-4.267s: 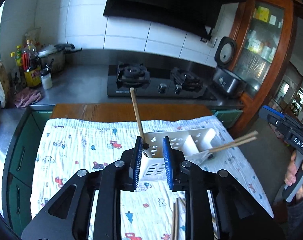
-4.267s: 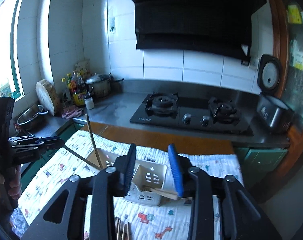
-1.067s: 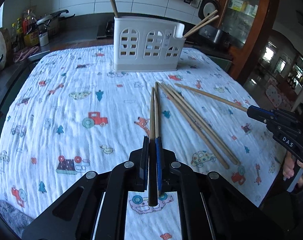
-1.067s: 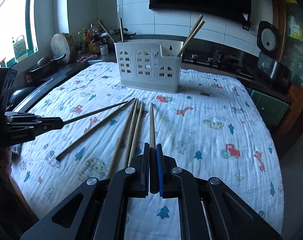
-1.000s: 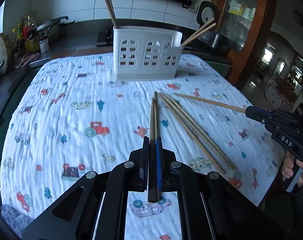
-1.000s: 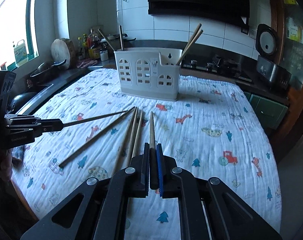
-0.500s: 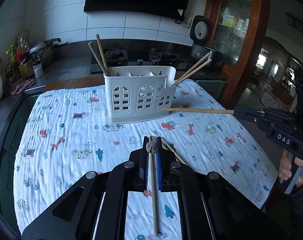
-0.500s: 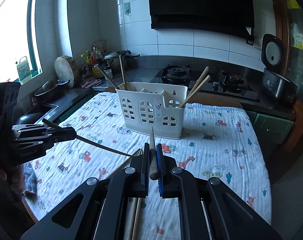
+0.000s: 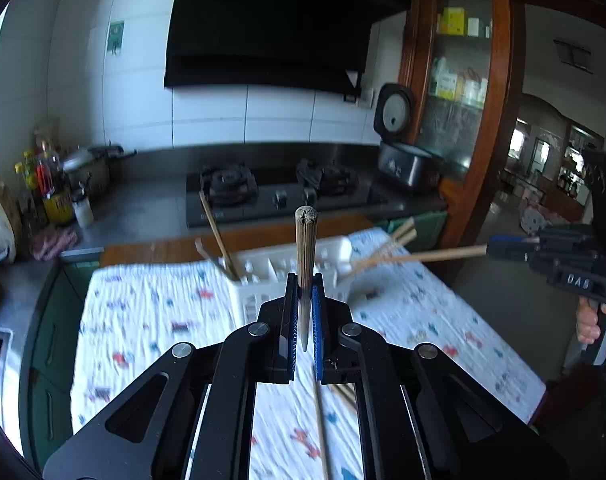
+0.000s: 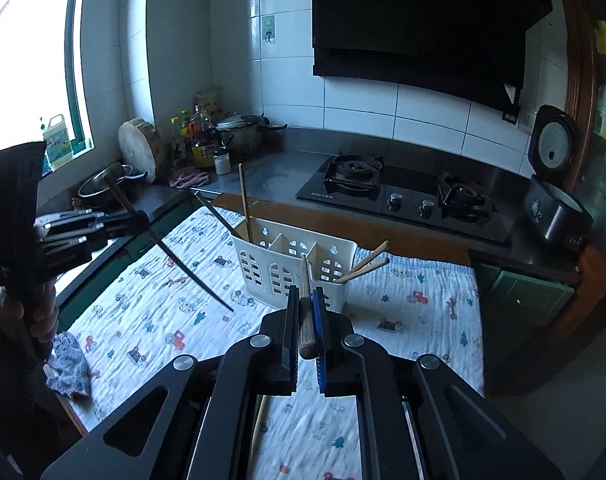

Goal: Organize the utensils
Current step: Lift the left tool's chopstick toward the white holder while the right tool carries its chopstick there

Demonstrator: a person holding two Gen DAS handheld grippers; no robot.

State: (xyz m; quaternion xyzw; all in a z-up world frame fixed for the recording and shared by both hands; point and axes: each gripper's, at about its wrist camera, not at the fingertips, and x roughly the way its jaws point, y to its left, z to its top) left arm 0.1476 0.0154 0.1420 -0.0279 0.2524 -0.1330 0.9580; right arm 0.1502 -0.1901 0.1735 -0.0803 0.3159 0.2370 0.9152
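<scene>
Both grippers have lifted off the cloth, left gripper [image 9: 304,312] and right gripper [image 10: 305,320] each clamping a chopstick (rack [image 10: 291,264] just ahead, below).

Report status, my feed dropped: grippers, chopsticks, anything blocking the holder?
Left gripper shut on a chopstick. Right gripper shut on another chopstick. White holder ahead, chopsticks already inside. Nothing blocking.
</scene>
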